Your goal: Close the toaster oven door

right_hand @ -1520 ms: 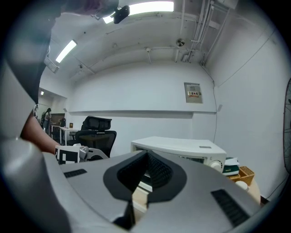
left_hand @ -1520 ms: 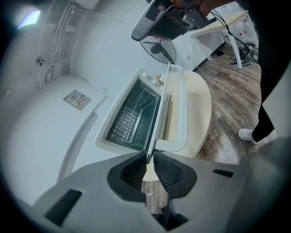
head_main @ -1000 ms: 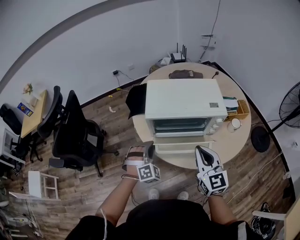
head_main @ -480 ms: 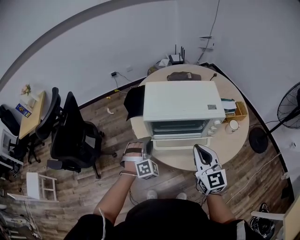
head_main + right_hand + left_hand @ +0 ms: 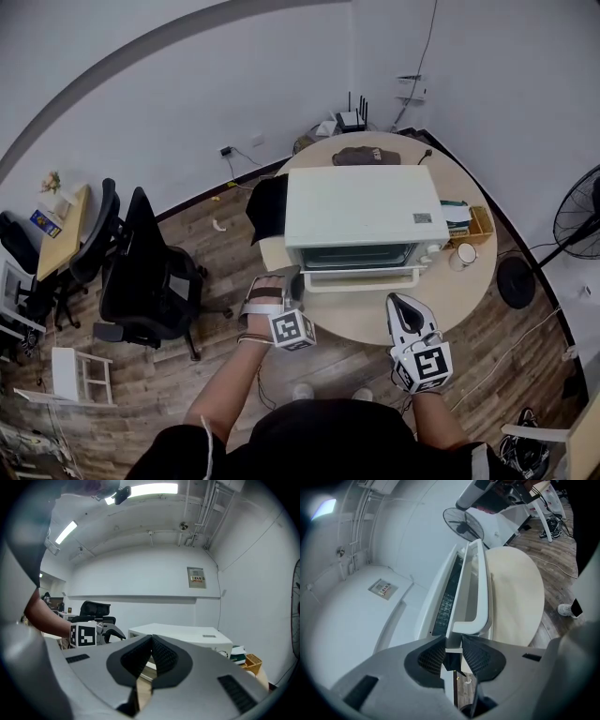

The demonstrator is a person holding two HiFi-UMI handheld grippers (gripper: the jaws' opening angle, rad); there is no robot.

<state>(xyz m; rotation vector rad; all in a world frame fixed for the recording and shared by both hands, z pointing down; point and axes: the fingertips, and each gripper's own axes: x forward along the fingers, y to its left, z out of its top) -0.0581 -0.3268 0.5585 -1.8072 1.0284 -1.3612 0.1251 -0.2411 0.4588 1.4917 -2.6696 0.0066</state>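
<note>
toaster oven (image 5: 361, 211) mid tabletop (image 5: 450, 298); door (image 5: 471, 588) almost shut, slim gap left. left gripper (image 5: 453, 641) at door's 9 o'clock end, fingers opening, door edge between. right gripper (image 5: 151, 639) at 5 o'clock, fingers pressed together, empty.

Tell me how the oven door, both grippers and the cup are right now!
Oven door: almost shut, a narrow gap left.
Left gripper: jaws opening, the door's edge between them.
Right gripper: shut, empty, away from the oven.
Cup: upright.
</note>
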